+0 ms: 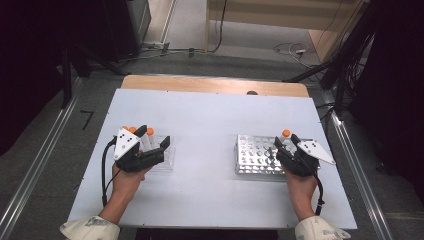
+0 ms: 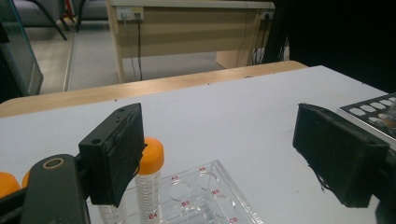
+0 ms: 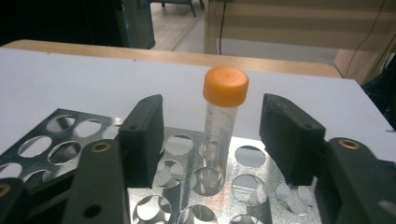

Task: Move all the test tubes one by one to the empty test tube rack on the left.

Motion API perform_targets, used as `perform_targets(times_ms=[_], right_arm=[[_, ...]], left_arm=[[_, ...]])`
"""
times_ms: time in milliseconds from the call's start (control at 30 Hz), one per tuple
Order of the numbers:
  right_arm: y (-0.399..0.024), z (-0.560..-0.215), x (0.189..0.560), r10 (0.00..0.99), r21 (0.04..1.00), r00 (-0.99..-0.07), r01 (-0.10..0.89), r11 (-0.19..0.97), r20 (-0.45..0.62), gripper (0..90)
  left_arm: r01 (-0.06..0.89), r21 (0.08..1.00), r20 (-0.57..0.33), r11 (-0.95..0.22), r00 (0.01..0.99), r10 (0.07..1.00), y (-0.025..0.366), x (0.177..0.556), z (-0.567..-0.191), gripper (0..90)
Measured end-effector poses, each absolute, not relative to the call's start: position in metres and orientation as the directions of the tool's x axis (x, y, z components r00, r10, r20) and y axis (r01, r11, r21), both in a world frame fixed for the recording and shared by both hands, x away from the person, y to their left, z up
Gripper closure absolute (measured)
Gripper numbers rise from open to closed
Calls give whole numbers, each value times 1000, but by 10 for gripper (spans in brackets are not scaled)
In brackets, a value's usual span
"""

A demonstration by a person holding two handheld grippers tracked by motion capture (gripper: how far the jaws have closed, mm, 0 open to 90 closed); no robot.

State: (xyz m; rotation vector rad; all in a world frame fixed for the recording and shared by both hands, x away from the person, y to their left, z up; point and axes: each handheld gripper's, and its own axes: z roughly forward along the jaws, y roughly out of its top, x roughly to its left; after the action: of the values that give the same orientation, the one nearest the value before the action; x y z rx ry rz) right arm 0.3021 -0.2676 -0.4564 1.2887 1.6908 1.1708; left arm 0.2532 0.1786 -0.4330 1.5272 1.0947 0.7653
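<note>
A clear plastic rack sits at the left of the white table, holding orange-capped tubes along its far-left side. My left gripper hovers over this rack with its jaws wide apart and nothing between the pads; the left jaw stands just beside one tube. At the right, a metal rack with several round holes holds one upright orange-capped tube. My right gripper straddles that tube, open, with a gap on both sides.
The white table top has a wooden strip along its far edge. The metal rack's corner shows at the right of the left gripper view. Cables lie on the floor beyond, and metal rails flank the table.
</note>
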Motion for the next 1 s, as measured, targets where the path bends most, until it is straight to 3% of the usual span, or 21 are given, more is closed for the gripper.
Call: perform_targets(times_ms=[133,400,533,867,1000], right_arm=[[-264,-458,309,969,917,-246,388,89,10,459],[-265,-462,319,976,893,-213,447,50,52,701],[-264,-461,319,976,895,-216,443,60,42,716],[-260,-427,304,974,955,-227,283,88,-23,718],[-251,-409,292,960,968,-278,235,87,-19,718]], left_arm=[[247,969,-75,-21,374,924,178,253,-433,166],[248,969,-76,-21,374,924,178,253,-433,166],[246,969,-74,-23,378,923,177,252,-433,168],[232,973,-88,-7,399,913,173,249,-426,168],[221,975,-110,13,434,894,166,245,-418,168]])
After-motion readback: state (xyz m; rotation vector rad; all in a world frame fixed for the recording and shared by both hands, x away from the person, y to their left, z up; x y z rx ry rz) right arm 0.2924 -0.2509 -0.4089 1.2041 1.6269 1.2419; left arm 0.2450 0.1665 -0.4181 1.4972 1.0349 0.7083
